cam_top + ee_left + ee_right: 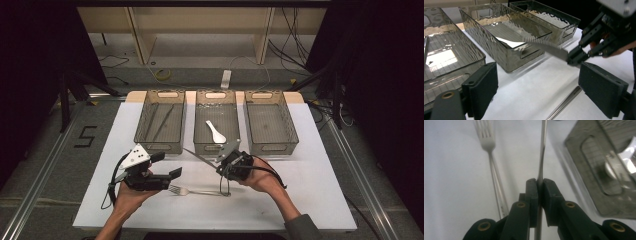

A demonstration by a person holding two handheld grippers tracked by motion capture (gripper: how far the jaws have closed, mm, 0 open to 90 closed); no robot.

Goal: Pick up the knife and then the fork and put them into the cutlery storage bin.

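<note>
Scene: a person stands at a white table [300,200] with a two-jaw gripper in each hand; three clear bins sit in a row at the far side.
Right gripper [539,185]: jaws clamped tight on a serrated knife [549,46], pinching it at the handle end, so the blade sticks out ahead of the jaws.
Knife position: lifted off the table, just in front of the middle bin [216,146]; in the high view the blade runs up and to the left from the gripper, its tip towards the gap between the left bin [160,146] and the middle one.
Knife long axis: slanted across the bins' front edge, not lined up with any bin's length.
Left gripper [167,166]: jaws wide apart, holding nothing, hovering low at the table's near left.
Fork [197,191]: flat on the table between the two hands, tines towards the left gripper, which looks the nearer one.
Bin contents: a white spoon [215,132] in the middle bin, thin dark sticks in the left, the right bin [272,146] looks bare.
Likely next move: the knife must swing to match a bin's length before lowering.
</note>
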